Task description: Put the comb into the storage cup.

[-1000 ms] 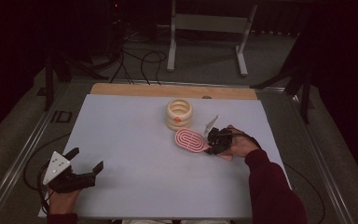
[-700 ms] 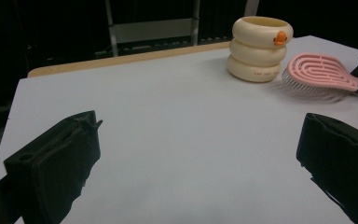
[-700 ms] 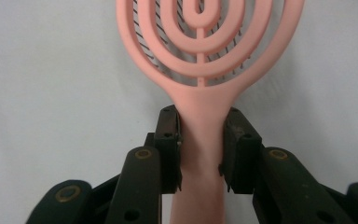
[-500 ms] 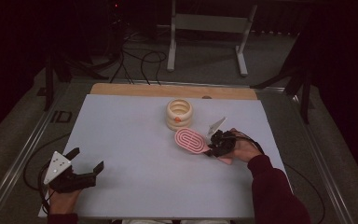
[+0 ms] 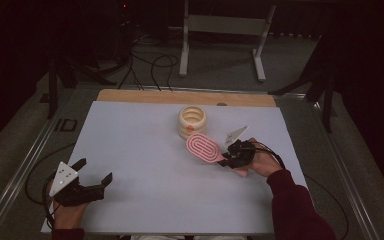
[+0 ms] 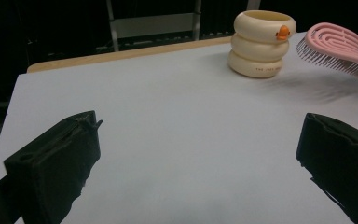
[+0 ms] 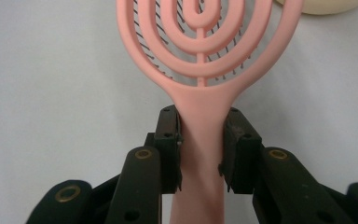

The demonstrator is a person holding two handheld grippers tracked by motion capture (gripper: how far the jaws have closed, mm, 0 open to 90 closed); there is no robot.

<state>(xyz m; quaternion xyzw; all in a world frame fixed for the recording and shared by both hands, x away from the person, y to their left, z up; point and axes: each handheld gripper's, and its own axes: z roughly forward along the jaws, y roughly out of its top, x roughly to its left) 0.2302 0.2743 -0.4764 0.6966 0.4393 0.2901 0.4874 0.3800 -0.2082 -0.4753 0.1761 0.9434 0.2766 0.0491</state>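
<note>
Pink vented hairbrush point(image 7: 200, 60), dark bristles, concentric loops

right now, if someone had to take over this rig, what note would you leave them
Right tongs: shut on the handle of the pink hairbrush, brush lifted off the table with bristles down, as the left gripper view shows.
Left tongs: open, nothing between them, low over the near left part of the white table.
Cream ring-shaped holder: upright on the table just beyond the brush head, nothing seen inside it.
Done: brush picked up by the handle.
Left: probably to carry the brush to the holder or set it down; the left tongs have no part in it yet.
</note>
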